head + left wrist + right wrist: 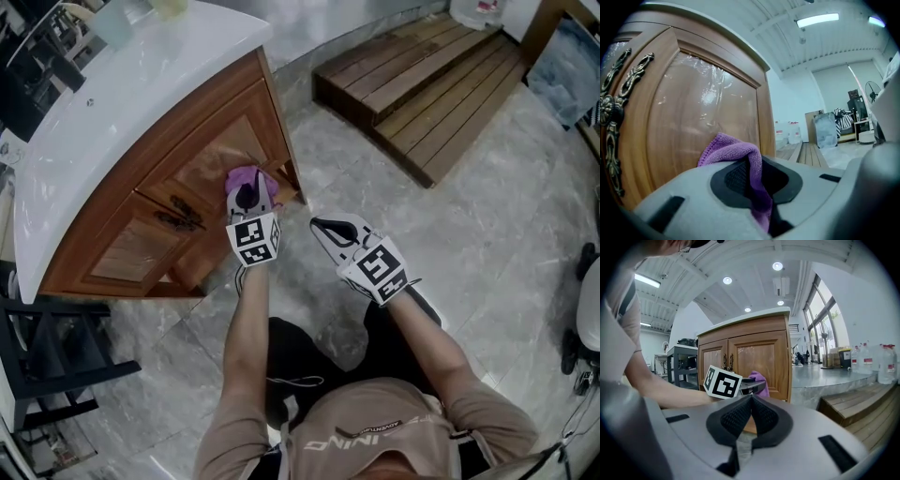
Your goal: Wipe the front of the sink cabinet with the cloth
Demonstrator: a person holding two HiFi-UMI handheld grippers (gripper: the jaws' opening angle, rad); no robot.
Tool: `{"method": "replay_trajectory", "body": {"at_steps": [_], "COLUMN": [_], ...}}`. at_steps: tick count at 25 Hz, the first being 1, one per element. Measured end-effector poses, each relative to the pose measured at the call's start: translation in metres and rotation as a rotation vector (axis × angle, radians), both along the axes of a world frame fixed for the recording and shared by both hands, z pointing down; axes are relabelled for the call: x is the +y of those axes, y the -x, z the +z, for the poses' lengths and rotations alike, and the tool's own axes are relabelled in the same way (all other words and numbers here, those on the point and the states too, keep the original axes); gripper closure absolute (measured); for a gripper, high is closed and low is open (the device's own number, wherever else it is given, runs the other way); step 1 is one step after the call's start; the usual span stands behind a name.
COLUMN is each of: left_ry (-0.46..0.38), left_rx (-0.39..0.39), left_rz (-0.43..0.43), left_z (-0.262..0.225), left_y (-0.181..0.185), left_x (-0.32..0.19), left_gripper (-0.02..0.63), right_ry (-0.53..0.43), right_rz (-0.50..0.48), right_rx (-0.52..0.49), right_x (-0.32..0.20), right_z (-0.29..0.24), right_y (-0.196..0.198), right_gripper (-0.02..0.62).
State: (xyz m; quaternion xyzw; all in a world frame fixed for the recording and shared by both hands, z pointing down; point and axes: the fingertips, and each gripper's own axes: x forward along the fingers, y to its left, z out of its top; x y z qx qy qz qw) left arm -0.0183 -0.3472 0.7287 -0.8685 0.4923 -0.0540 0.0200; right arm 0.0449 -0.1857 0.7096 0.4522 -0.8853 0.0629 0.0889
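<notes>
My left gripper (247,194) is shut on a purple cloth (246,178) and presses it against the right door of the wooden sink cabinet (202,173), low on the panel near the corner post. In the left gripper view the cloth (740,157) bunches between the jaws against the glossy door panel (703,108). My right gripper (323,226) hangs shut and empty over the floor, to the right of the left one and away from the cabinet. From the right gripper view I see the cabinet (754,357), the cloth (758,378) and the left gripper's marker cube (722,382).
Ornate dark metal handles (180,215) sit where the two doors meet. A white countertop (112,94) tops the cabinet. A wooden step platform (422,84) lies at the back right on the marble floor (487,216). A dark rack (47,366) stands at the left.
</notes>
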Motion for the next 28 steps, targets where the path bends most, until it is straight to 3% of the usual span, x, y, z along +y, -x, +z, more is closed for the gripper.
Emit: {"method": "replay_trajectory", "body": {"at_steps": [12,28], "left_ry": [-0.001,-0.007], "left_rx": [0.011,0.03], "left_rz": [0.087,0.192], "left_z": [0.002,-0.005], "left_y": [-0.057,-0.106], "left_x": [-0.014,-0.012], "left_gripper": [0.569,0.569], "right_ry": [0.0,0.006], "right_rz": [0.084,0.133], "right_rx": [0.004,0.012], "right_x": [-0.003,-0.002], "right_z": [0.003,0.006], "right_y": [-0.038,-0.06], "right_gripper": [0.584,0.584]}}
